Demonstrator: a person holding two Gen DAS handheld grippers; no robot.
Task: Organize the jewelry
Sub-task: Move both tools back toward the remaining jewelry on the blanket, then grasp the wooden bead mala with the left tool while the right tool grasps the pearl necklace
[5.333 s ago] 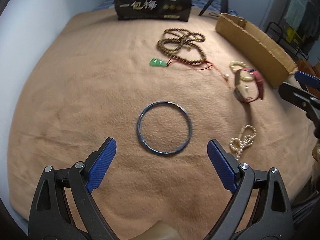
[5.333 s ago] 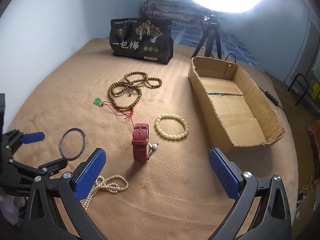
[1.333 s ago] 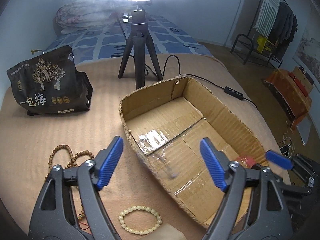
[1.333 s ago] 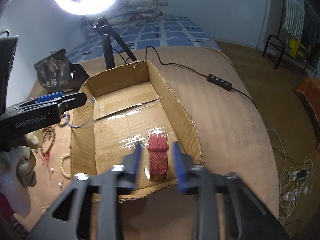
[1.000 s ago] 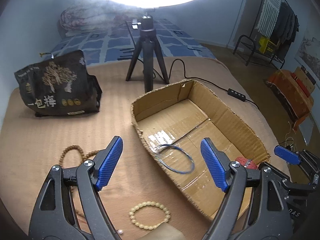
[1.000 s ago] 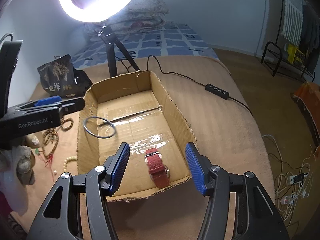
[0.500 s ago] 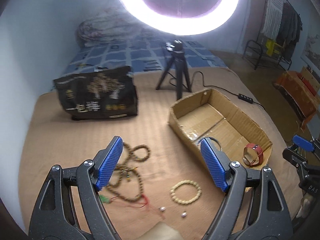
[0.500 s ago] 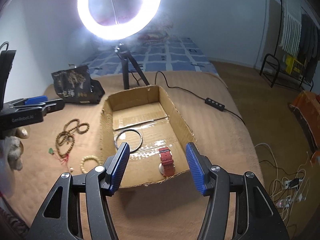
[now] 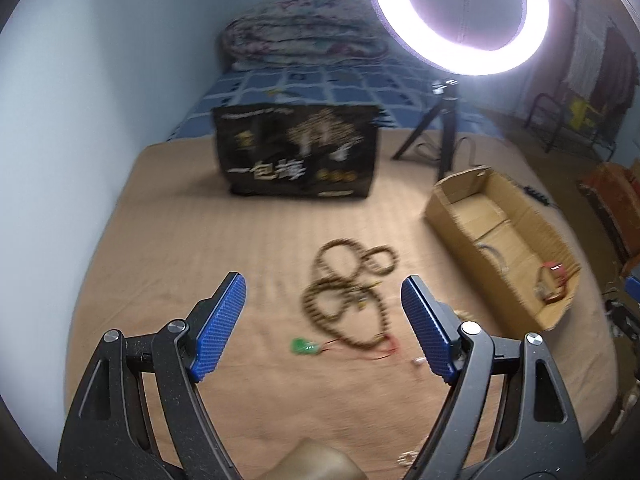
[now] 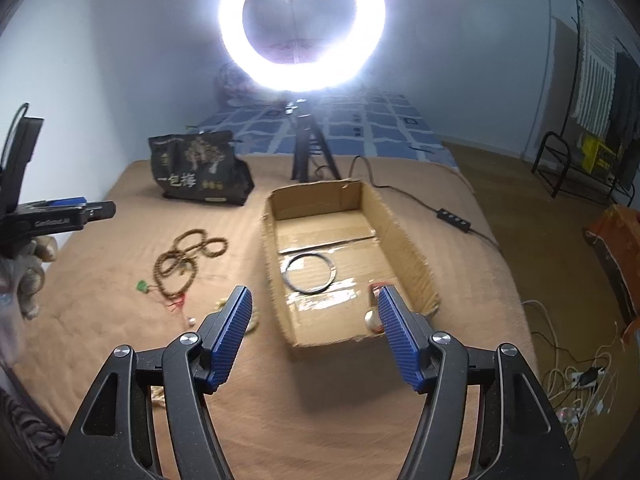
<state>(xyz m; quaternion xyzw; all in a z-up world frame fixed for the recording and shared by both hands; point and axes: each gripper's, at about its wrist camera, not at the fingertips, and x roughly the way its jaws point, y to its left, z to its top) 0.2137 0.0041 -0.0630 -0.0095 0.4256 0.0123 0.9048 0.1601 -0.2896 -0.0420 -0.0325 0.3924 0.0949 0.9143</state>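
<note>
A cardboard box (image 10: 404, 236) lies on the tan blanket and holds a dark bangle (image 10: 311, 272) and a red watch (image 9: 552, 278); the box also shows in the left wrist view (image 9: 532, 216). A brown bead necklace (image 9: 348, 292) with a green pendant (image 9: 302, 347) lies left of the box; it shows in the right wrist view too (image 10: 180, 260). My left gripper (image 9: 324, 324) is open and empty above the necklace. My right gripper (image 10: 314, 332) is open and empty, above the box's near end. A cream bead bracelet is mostly hidden behind my right gripper's left finger.
A black printed bag (image 9: 296, 156) stands at the back of the blanket. A ring light on a tripod (image 10: 306, 152) stands behind the box, its cable and switch (image 10: 452, 216) trailing right. The blanket's right edge drops to a floor with cables (image 10: 576, 380).
Both grippers have pulled back and up from the box, empty. The left gripper has swung left, so the necklace now lies between its fingers. The bangle and watch stay in the box.
</note>
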